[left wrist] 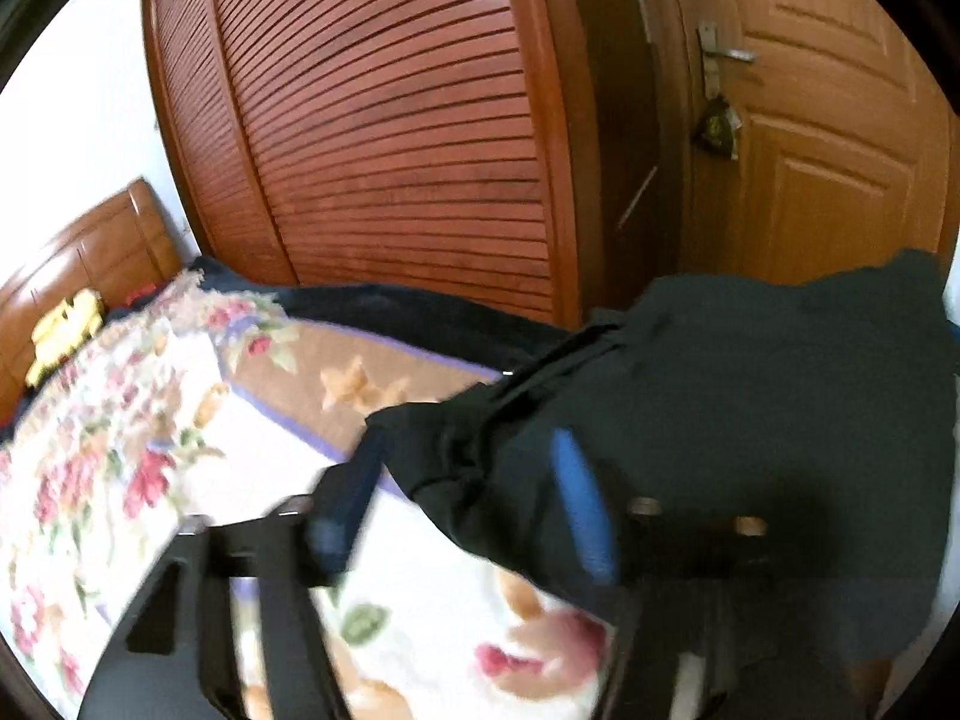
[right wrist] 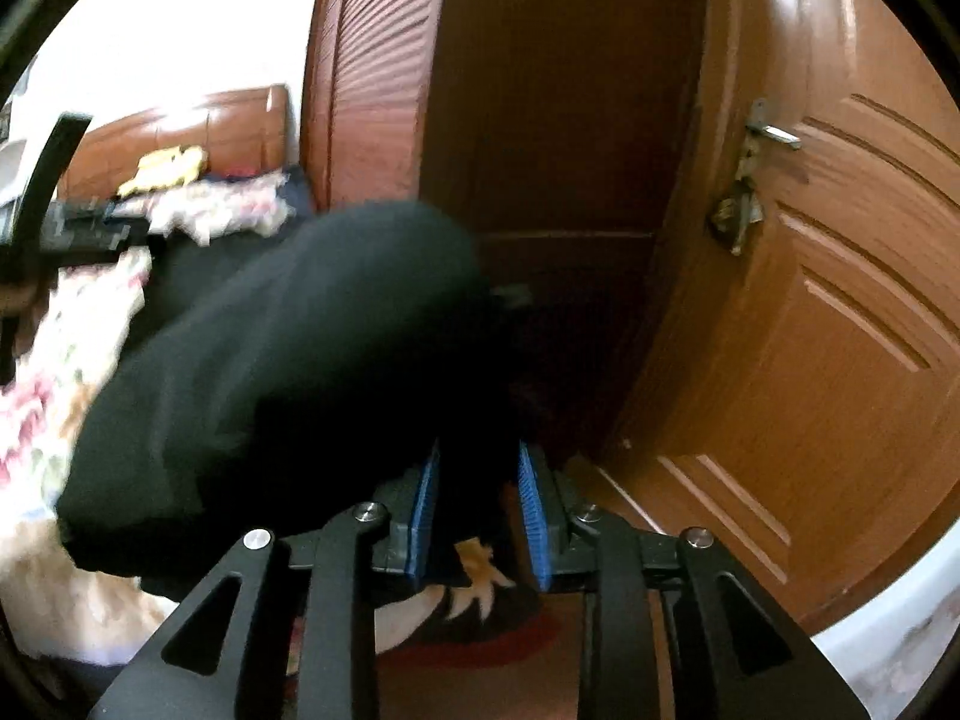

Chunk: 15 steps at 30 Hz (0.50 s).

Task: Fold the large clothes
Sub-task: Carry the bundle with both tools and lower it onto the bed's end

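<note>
black garment [left wrist: 750,390] between parted tongs [left wrist: 468,492]

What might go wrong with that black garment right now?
The black garment hangs partly over the edge of the bed, so it could slide to the floor. The left gripper stands open around a bunched fold, leaving it unpinned. Cloth in the right gripper looks loose between the fingers and may snag.

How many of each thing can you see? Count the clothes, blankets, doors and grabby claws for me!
Dark garment: 1
Flowery blanket: 1
Doors: 2 (panelled door, slatted wardrobe door)
Grippers: 2 (left gripper, right gripper)
Total: 6
</note>
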### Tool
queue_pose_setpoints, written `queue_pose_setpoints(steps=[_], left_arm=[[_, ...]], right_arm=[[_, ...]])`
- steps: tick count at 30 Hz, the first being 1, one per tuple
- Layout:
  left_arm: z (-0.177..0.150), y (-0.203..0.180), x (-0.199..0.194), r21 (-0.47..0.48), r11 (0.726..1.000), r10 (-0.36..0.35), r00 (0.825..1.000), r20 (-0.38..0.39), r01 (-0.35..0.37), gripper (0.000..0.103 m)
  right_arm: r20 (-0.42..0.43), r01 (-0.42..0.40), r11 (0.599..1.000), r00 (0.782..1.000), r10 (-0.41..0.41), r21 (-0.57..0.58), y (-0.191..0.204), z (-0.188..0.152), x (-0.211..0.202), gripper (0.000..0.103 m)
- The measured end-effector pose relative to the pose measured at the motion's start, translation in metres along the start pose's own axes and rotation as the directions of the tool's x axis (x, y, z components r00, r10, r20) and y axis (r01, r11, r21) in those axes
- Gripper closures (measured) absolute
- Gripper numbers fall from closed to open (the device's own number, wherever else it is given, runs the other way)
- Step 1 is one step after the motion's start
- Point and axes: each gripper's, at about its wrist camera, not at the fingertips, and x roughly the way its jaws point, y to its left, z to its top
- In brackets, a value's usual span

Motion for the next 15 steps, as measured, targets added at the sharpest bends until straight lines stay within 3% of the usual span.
queue_pose_setpoints(steps=[4,7,11,13,15], left_arm=[[-0.031,0.006,-0.01,0.001,0.999,-0.037,0.999,-0.035,0.037,0.017],[-0.052,0.012,-0.021,-0.008,0.999,-0.038,0.999,-0.038,0.038,0.014],[-0.079,0.025,-0.039,-0.042,0.998,-0.057,0.998,-0.031,0.055,0.003],[-0.093,0.032,-0.055,-0.068,0.996,-0.056,0.998,0.016,0.057,0.001],[-0.107,0.038,-0.067,-0.086,0.995,-0.053,0.998,0.042,0.056,0.001]], right_arm=[[0.064,0.015,1.0,0.998,-0.016,0.005,0.009,0.009,-0.03,0.076],[0.087,-0.014,1.0,0.996,0.013,0.004,0.019,0.018,-0.04,0.076],[0.112,-0.076,0.997,0.991,0.074,0.014,0.026,0.026,-0.04,0.075],[0.11,-0.101,0.995,0.989,0.099,0.017,0.026,0.022,-0.028,0.068],[0.105,-0.131,0.991,0.986,0.13,0.001,0.031,0.02,-0.016,0.054]])
